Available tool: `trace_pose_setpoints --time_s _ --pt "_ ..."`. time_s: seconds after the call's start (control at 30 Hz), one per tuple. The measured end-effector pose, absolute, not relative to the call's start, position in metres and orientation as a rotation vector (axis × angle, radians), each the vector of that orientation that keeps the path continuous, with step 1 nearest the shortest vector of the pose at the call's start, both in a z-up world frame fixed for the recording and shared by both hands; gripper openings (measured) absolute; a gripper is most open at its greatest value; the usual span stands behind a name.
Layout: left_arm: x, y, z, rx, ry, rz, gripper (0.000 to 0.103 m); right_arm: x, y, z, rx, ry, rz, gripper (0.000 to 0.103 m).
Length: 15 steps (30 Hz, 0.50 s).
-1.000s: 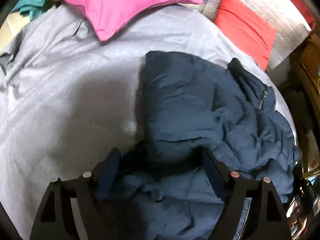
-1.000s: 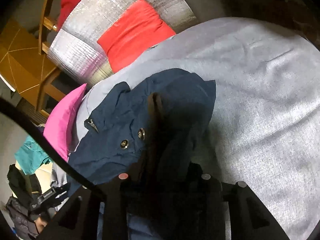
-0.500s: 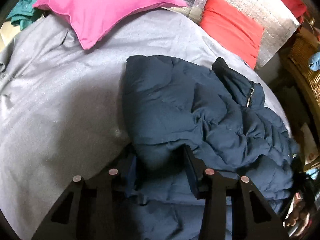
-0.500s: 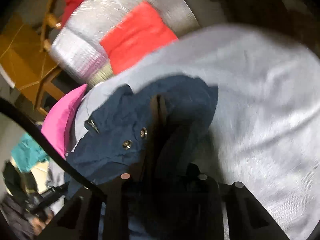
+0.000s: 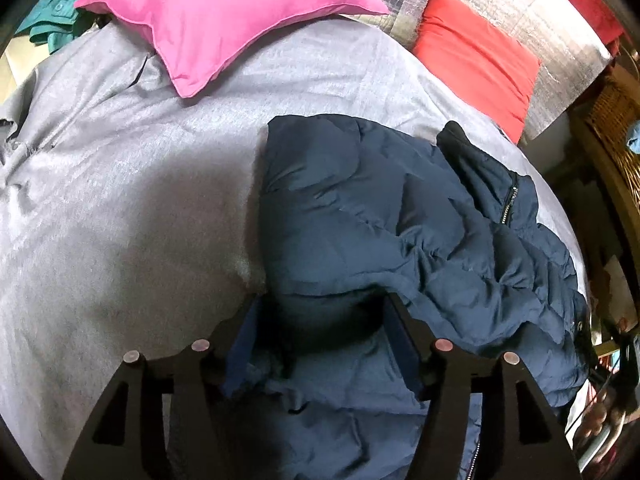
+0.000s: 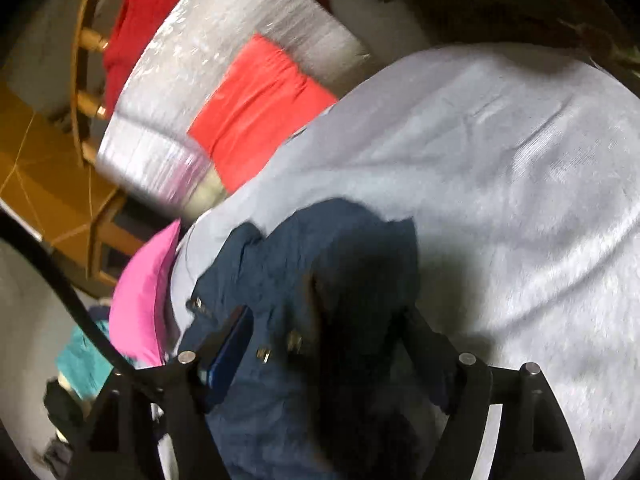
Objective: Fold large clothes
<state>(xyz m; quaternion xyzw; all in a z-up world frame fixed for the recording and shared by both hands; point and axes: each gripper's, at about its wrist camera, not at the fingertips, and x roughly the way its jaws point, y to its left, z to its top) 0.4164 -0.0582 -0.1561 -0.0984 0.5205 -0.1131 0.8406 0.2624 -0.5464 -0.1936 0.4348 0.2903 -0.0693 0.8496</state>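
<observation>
1. Where the grey bedsheet [image 5: 120, 208] lies bare beside it, the navy puffer jacket [image 5: 380, 216] sits bunched and quilted, zip showing.
2. Left gripper [image 5: 320, 320]: jaws opening, jacket fabric between them, pads apparently clear of it.
3. Right gripper [image 6: 324, 332]: jaws opening wide over the jacket; view blurred, near hem cut off.

Grey bedspread [image 5: 120, 208] fills the scene; a pink pillow [image 5: 224, 12] tops it, silver quilted headboard [image 5: 532, 12] behind, wicker furniture [image 5: 616, 120] right of the headboard.
</observation>
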Motion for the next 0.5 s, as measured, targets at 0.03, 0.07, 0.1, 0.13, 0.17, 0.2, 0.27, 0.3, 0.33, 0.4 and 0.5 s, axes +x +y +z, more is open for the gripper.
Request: trace_pose_setpoints --time_s 0.03,0.07,0.1,0.13,0.17,0.2,0.27,0.3,0.33,0.4,0.5 --pt "0.417 -0.060 -0.156 -0.204 1.099 -0.243 0.064 0.268 -0.552 -0.197 0.945 0.611 -0.142 0.078" --pt "0.418 -0.061 -0.157 -0.198 1.096 -0.245 0.064 0.274 -0.559 -0.205 0.985 0.615 -0.136 0.079" --pt "0.419 -0.061 -0.157 -0.195 1.096 -0.245 0.064 0.277 -0.561 -0.210 1.004 0.622 -0.138 0.080" --pt "0.420 -0.062 -0.158 -0.193 1.096 -0.245 0.064 0.283 -0.564 -0.218 1.020 0.633 -0.149 0.080" --pt "0.421 -0.063 -0.159 -0.192 1.097 -0.247 0.064 0.289 -0.567 -0.225 1.038 0.644 -0.149 0.079" --pt "0.421 -0.063 -0.160 -0.190 1.097 -0.248 0.064 0.297 -0.568 -0.231 1.061 0.643 -0.131 0.079" --pt "0.422 -0.066 -0.162 -0.178 1.099 -0.242 0.064 0.307 -0.565 -0.230 1.040 0.632 -0.105 0.067" --pt "0.422 -0.068 -0.163 -0.168 1.098 -0.237 0.064 0.312 -0.561 -0.226 1.014 0.652 -0.105 0.056" --pt "0.422 -0.070 -0.163 -0.156 1.093 -0.234 0.064 0.316 -0.559 -0.225 1.003 0.669 -0.104 0.052" --pt "0.421 -0.075 -0.162 -0.131 1.085 -0.229 0.064 0.318 -0.555 -0.219 0.994 0.668 -0.088 0.040" --pt "0.420 -0.078 -0.160 -0.105 1.079 -0.223 0.064 0.318 -0.543 -0.192 0.927 0.621 -0.046 0.038"
